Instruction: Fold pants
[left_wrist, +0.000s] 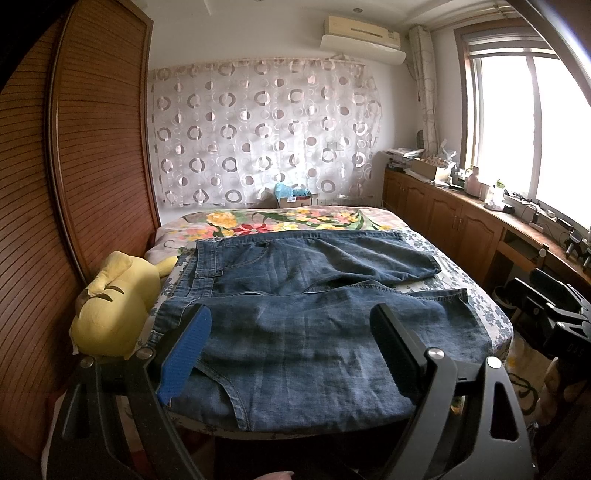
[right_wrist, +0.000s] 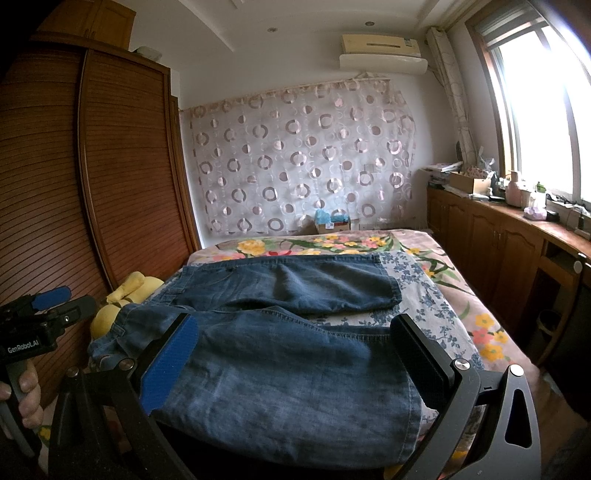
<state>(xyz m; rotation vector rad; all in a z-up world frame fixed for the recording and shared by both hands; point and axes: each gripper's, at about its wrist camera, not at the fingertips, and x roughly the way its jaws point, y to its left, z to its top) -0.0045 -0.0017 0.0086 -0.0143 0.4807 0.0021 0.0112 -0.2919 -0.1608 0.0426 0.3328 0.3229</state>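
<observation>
Blue denim pants (left_wrist: 295, 314) lie spread flat on the bed, waist at the left, two legs running right; they also show in the right wrist view (right_wrist: 288, 354). My left gripper (left_wrist: 291, 321) is open above the near leg by the waist end, holding nothing. My right gripper (right_wrist: 295, 332) is open above the near leg toward its hem, holding nothing. Each gripper shows in the other's view: the right one at the right edge (left_wrist: 554, 306), the left one at the left edge (right_wrist: 51, 306).
A yellow plush toy (left_wrist: 114, 299) lies at the bed's left edge against a wooden wardrobe (left_wrist: 85, 166). The floral bedspread (left_wrist: 280, 219) extends behind the pants. A wooden cabinet (left_wrist: 461, 218) with clutter runs along the right under the window.
</observation>
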